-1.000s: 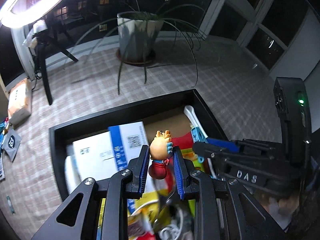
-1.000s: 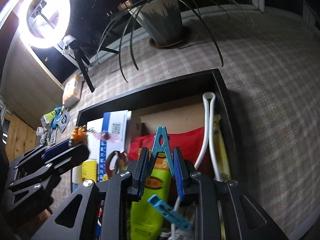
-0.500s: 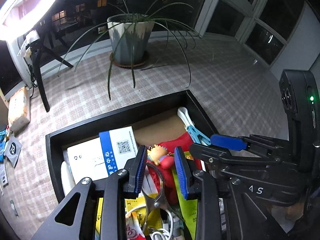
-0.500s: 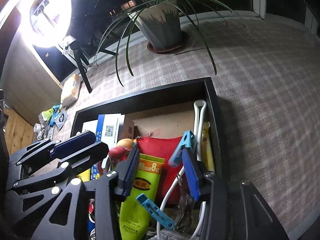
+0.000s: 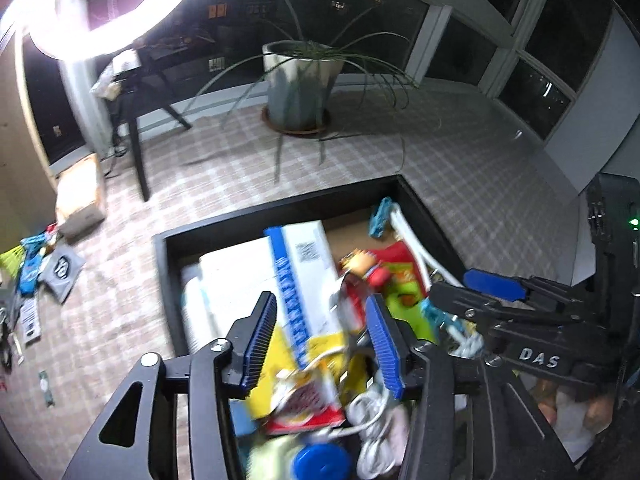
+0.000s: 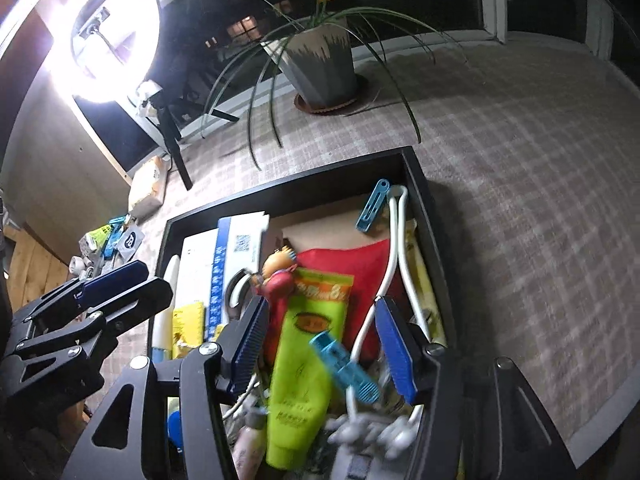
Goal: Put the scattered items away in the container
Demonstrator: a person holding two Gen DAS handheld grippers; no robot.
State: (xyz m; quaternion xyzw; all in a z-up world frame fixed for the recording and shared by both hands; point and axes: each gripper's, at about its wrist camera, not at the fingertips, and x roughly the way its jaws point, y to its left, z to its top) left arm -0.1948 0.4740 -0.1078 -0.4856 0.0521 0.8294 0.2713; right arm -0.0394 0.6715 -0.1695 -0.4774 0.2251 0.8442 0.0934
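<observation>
The black box [image 5: 280,204] [image 6: 288,184] on the plaid cloth is full of items. A small doll [image 5: 362,266] [image 6: 276,270] with orange hair and a red body lies in it beside a white carton [image 5: 256,276]. My left gripper [image 5: 322,336] hangs above the box with its jaws opening and nothing between them. A teal clothespin [image 6: 374,206] rests in the box's far right corner by a white hanger [image 6: 394,248]. My right gripper [image 6: 320,340] hovers over a green tube [image 6: 304,360], jaws opening and gripping nothing. A second blue clothespin [image 6: 344,364] lies on the tube below.
A potted plant [image 5: 300,84] [image 6: 320,68] stands beyond the box. A ring light on a tripod [image 6: 108,36] is at the back left. Loose packets [image 5: 40,268] [image 6: 112,236] and a parcel [image 5: 80,196] lie on the cloth left of the box.
The left gripper let go of the doll, which now lies in the box. The right gripper let go of the teal clothespin, which dropped into the far right corner. Both grippers opened and rose.
</observation>
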